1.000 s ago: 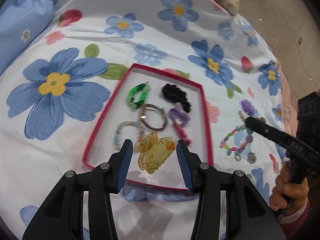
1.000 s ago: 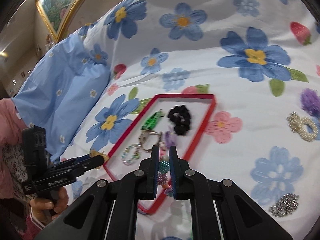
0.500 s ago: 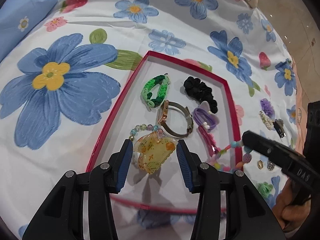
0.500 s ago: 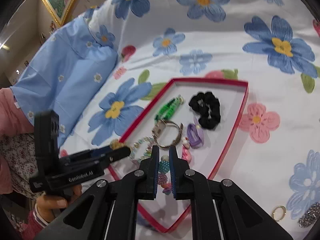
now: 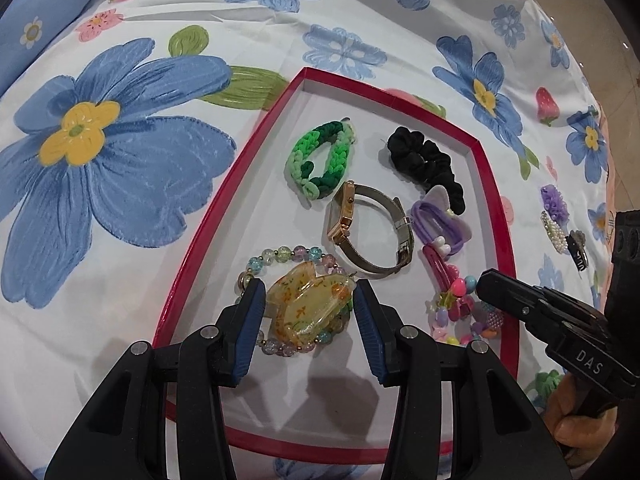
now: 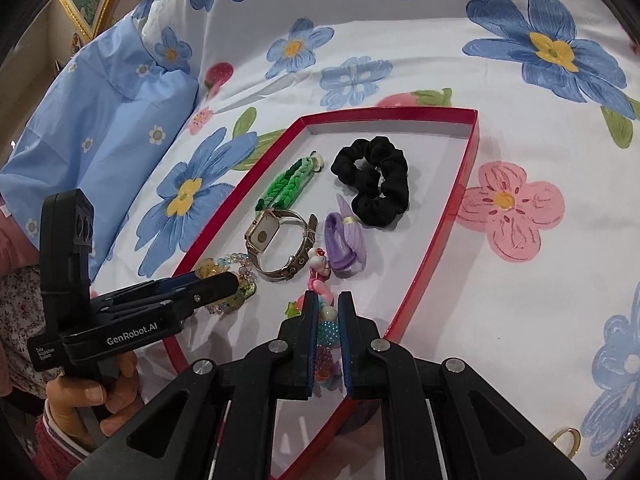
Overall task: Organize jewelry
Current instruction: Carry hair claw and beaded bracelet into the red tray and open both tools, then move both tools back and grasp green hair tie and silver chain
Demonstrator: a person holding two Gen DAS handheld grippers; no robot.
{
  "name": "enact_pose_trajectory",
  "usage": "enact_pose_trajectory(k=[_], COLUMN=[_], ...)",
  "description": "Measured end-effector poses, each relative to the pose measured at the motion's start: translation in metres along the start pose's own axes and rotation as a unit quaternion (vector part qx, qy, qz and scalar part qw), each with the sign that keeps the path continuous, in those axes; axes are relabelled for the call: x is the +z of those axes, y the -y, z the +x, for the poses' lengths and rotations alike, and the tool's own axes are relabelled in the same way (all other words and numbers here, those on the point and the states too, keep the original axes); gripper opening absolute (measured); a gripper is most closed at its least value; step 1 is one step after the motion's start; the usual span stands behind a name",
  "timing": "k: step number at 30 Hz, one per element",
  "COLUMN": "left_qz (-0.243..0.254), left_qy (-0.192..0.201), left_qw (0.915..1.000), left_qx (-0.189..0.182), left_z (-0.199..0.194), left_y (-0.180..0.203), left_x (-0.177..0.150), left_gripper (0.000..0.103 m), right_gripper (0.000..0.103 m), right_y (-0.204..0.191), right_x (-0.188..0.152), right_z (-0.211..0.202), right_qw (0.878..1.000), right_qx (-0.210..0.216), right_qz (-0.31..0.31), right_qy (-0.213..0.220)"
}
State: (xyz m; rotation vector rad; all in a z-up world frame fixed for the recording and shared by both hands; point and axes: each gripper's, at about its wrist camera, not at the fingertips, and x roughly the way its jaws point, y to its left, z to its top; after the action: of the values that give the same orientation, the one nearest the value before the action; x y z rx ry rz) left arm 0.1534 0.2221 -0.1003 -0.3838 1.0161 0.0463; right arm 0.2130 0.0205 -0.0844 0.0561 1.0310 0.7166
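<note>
On a white bedsheet printed with blue flowers lies a shallow red-rimmed tray holding a watch and black scrunchie, where the left gripper grasps a translucent yellow hair claw and the right gripper is clenched on a colourful beaded bracelet.

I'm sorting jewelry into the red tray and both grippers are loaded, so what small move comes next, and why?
Probably open the left hand-held gripper: its yellow hair claw already sits low inside the red tray, over the pastel bead bracelet. The right hand-held gripper then releases its colorful bead bracelet.
</note>
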Motion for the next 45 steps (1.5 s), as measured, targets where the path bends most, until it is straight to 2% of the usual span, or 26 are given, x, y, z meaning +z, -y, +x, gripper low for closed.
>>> enact_pose_trajectory(k=[18,22,25,26,35,45], left_qz=[-0.003,-0.005,-0.006,-0.007,-0.006,0.04], left_qy=[0.006,0.013,0.019,0.02,0.048,0.052], left_qw=[0.9999,0.9999,0.9998,0.9998,0.9987,0.9959], left_qx=[0.009,0.007,0.002,0.001,-0.019,-0.062], left_z=[-0.007,-0.015,-0.024,-0.027,-0.062,-0.081], left_y=[0.001,0.003,0.006,0.007,0.027,0.081], left_x=[0.0,-0.002,-0.005,-0.006,-0.018,-0.033], left_gripper=[0.045,0.05,0.051,0.052,0.053,0.058], right_gripper=[0.015,0.018,0.03,0.031,0.037,0.038], right_y=[0.0,0.001,0.001,0.001,0.01,0.056], right_x=[0.003,0.003,0.003,0.003,-0.006,-0.034], right_z=[-0.001,-0.007,-0.017,-0.02,-0.068,-0.134], right_qw=[1.0,1.0,1.0,1.0,0.998,0.993], right_qx=[0.01,0.012,0.015,0.016,0.018,-0.024], right_qz=[0.008,0.011,0.015,0.016,0.029,0.069], right_qy=[-0.002,0.002,0.013,0.017,0.054,0.091])
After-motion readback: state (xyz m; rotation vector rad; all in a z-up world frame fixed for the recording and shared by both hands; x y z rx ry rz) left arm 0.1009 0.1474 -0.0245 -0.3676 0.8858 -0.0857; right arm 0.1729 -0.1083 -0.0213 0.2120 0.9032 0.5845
